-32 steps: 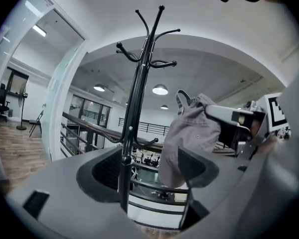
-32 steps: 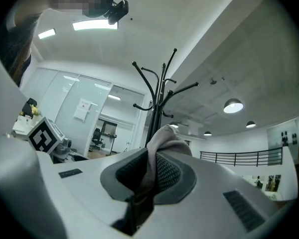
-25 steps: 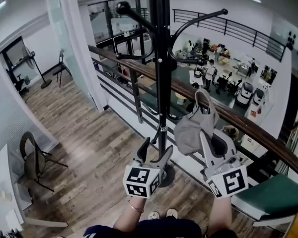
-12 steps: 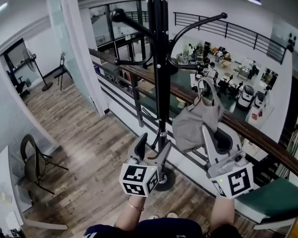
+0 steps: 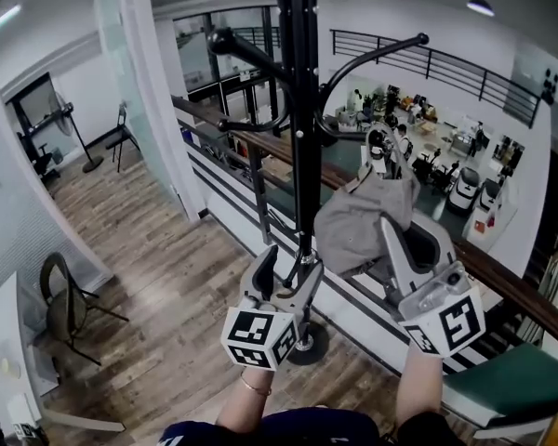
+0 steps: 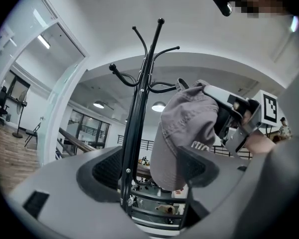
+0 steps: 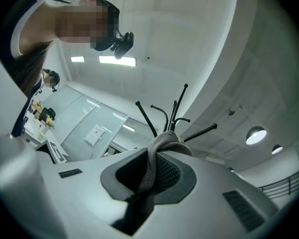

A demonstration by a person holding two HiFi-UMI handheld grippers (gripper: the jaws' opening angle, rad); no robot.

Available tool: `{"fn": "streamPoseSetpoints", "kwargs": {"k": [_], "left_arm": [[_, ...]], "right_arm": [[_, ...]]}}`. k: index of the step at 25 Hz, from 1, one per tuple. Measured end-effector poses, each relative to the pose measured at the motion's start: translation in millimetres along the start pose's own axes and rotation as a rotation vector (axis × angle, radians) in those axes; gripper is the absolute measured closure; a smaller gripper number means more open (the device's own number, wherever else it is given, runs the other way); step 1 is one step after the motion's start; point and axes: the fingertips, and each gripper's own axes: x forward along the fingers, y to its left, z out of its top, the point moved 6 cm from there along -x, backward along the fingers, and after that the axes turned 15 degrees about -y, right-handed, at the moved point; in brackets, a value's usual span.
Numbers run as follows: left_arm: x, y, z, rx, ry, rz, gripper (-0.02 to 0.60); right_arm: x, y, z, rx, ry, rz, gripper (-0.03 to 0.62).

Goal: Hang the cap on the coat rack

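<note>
Only its own view shows right gripper (image 7: 150, 172) pinching cap (image 7: 167, 142) fabric, left gripper (image 5: 291, 264) wide beside rack (image 5: 302, 110), cap higher against rack than before.

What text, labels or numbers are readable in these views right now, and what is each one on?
Nothing reads clearly.
cap: pale lettering on its side, blurred and partly hidden behind a jaw; unreadable.
marker cubes: black-and-white square patterns only, no words or numbers.
sheet on the glass panel: too small to read.
</note>
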Motion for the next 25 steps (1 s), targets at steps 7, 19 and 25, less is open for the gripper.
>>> {"fn": "streamPoseSetpoints", "kwargs": {"k": [7, 19, 25], "left_arm": [[-4.1, 9.5, -8.6, -0.012, 0.003, 0.027, 0.244], [-15.5, 27.0, -2.8, 0.040, 0.011, 0.107, 0.244], [-24.4, 36.9, -3.5, 0.053, 0.018, 0.149, 0.244]], "right_arm": [[10.2, -4.9, -21.5, 0.099, -0.010, 0.013, 0.554], [38.5, -11.4, -61.0, 0.309, -0.038, 0.035, 0.554], [45.7, -9.3, -89.2, 0.411, -0.002, 0.038, 0.554]]}}
